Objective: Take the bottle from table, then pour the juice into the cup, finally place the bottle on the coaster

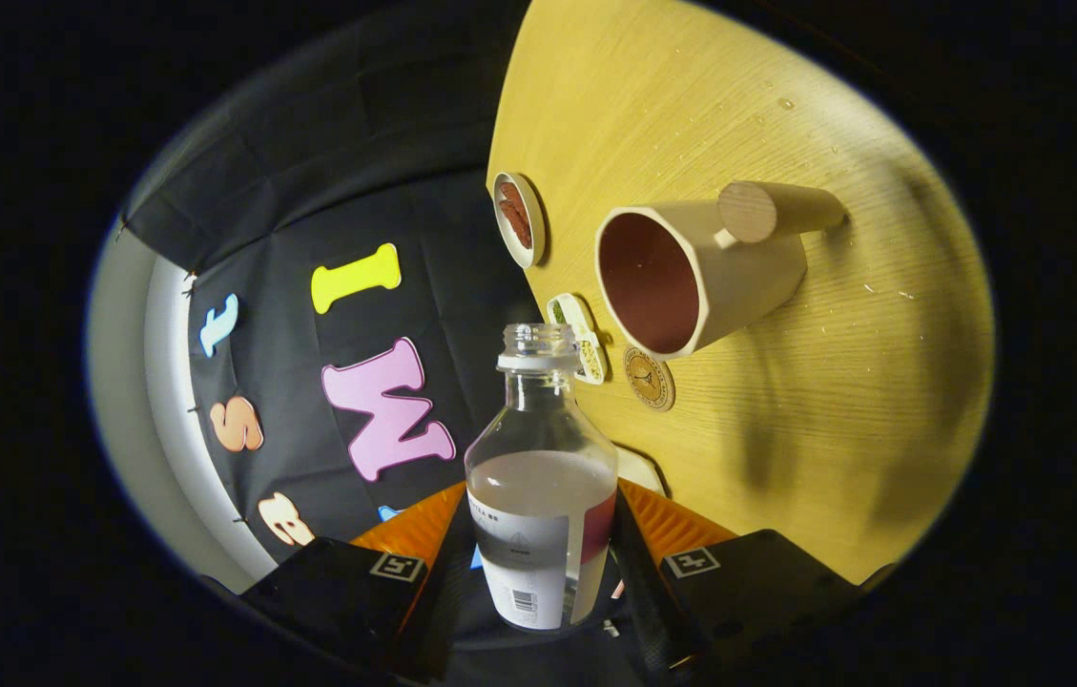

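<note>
Bottle [541, 496] sits clamped between both fingers of my hand-held gripper [543, 563], uncapped and tilted toward the cup [691, 277] on the bench [786, 410]. I'd bring its mouth over the rim before tipping further, slowly, avoiding spills.

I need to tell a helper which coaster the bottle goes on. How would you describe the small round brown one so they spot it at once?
Start at the wooden table and find the cup. The coaster lies flat just by the cup's rim, beyond the bottle gripped between the fingers. Unlike the white dish and oblong white tray nearby, it is a thin brown disc with an emblem.
</note>
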`<state>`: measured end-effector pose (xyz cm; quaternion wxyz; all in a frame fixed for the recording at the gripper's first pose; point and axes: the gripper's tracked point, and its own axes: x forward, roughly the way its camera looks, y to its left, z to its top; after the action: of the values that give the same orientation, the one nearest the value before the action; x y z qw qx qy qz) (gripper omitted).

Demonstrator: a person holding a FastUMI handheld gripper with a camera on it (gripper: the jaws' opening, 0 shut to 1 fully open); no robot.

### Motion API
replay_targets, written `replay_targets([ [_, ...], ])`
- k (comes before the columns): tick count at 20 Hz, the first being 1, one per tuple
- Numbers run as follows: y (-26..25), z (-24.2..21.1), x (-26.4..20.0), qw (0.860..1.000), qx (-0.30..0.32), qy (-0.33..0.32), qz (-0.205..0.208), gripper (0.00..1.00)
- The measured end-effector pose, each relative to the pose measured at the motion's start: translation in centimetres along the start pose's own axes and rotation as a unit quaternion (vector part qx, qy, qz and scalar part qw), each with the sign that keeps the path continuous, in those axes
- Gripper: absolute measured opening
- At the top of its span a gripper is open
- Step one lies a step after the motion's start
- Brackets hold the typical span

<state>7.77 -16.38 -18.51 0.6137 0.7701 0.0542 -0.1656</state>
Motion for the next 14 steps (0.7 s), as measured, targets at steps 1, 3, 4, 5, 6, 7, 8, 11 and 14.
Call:
replay_targets([
  [1, -0.1, -0.2, 0.0, 1.0, -0.015, -0.007, 0.004, 0.76],
  [3, -0.6, -0.5, 0.1, 0.998, -0.059, -0.021, 0.008, 0.76],
  [4, -0.8, -0.7, 0.1, 0.996, -0.087, -0.025, 0.008, 0.76],
  [5, -0.9, -0.8, 0.0, 0.993, -0.118, -0.032, 0.008, 0.76],
  [6, -0.9, -0.8, 0.0, 0.988, -0.149, -0.042, 0.01, 0.76],
  [7, -0.7, -0.7, -0.1, 0.982, -0.181, -0.054, 0.011, 0.76],
  [8, -0.4, -0.6, -0.2, 0.975, -0.211, -0.065, 0.014, 0.76],
  [11, 0.4, -1.0, -0.3, 0.954, -0.286, -0.09, 0.019, 0.76],
  [14, 1.6, -1.6, -0.3, 0.925, -0.361, -0.118, 0.023, 0.76],
])
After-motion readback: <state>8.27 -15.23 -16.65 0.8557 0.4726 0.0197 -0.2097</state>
